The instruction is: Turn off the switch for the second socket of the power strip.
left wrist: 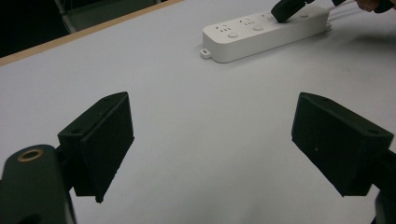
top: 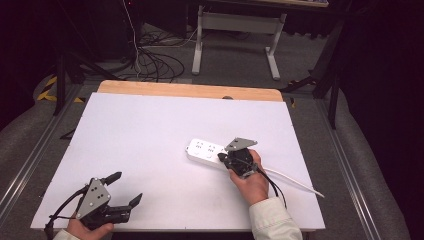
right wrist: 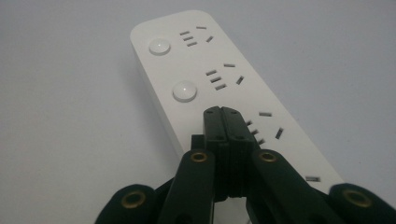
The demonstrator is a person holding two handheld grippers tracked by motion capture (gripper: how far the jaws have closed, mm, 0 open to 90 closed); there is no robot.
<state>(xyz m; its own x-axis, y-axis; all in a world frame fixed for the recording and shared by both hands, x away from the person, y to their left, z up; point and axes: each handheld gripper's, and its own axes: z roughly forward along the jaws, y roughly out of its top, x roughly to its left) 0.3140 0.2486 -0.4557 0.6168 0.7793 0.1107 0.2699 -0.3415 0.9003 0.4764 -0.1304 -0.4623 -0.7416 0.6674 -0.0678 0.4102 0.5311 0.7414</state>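
Well left of the white power strip [top: 210, 152], near the table's [top: 150, 130] front edge, the left gripper [top: 122, 189] rests with jaws spread wide and empty. The strip lies right of the table's centre, its cable [top: 295, 181] trailing right. On its cable end presses the right gripper [right wrist: 227, 114], jaws clenched together on nothing. The strip looks rigid, light and smooth-sided, likely best grasped across its narrow width. No legible writing.
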